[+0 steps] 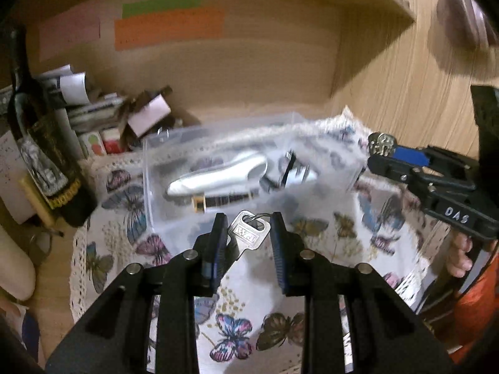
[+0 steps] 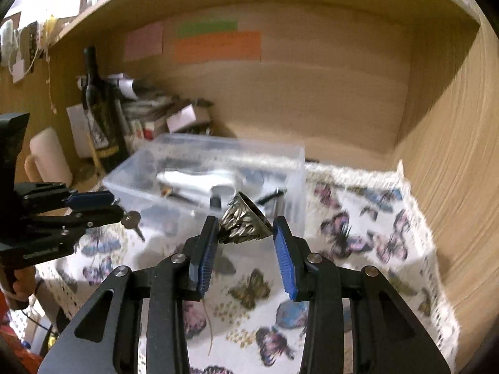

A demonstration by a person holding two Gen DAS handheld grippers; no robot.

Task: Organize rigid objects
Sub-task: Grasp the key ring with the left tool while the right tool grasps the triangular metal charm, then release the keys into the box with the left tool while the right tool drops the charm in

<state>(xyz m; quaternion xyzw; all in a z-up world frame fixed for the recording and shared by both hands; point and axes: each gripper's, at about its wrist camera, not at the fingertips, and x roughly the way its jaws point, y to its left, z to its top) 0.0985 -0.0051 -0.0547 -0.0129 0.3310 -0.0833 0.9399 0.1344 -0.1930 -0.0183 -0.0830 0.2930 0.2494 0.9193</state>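
My left gripper (image 1: 248, 233) is shut on a silver key (image 1: 248, 234) with a key ring, held just in front of a clear plastic box (image 1: 149, 193). My right gripper (image 2: 244, 229) is shut on an ornate brass bell (image 2: 244, 222), held above the cloth near the box's front wall (image 2: 174, 212). The box holds a silver metal handle (image 1: 218, 176), a black and gold piece (image 1: 218, 202) and other small hardware. The right gripper shows at the right in the left wrist view (image 1: 382, 146). The left gripper with the key shows at the left in the right wrist view (image 2: 124, 215).
A butterfly-print cloth (image 2: 358, 233) covers the wooden desk inside a wooden alcove. A dark wine bottle (image 1: 40, 143) stands at the left, with stacked papers and small boxes (image 1: 103, 115) behind. A wooden side wall (image 2: 452, 155) rises on the right. Coloured notes (image 2: 218, 46) hang on the back wall.
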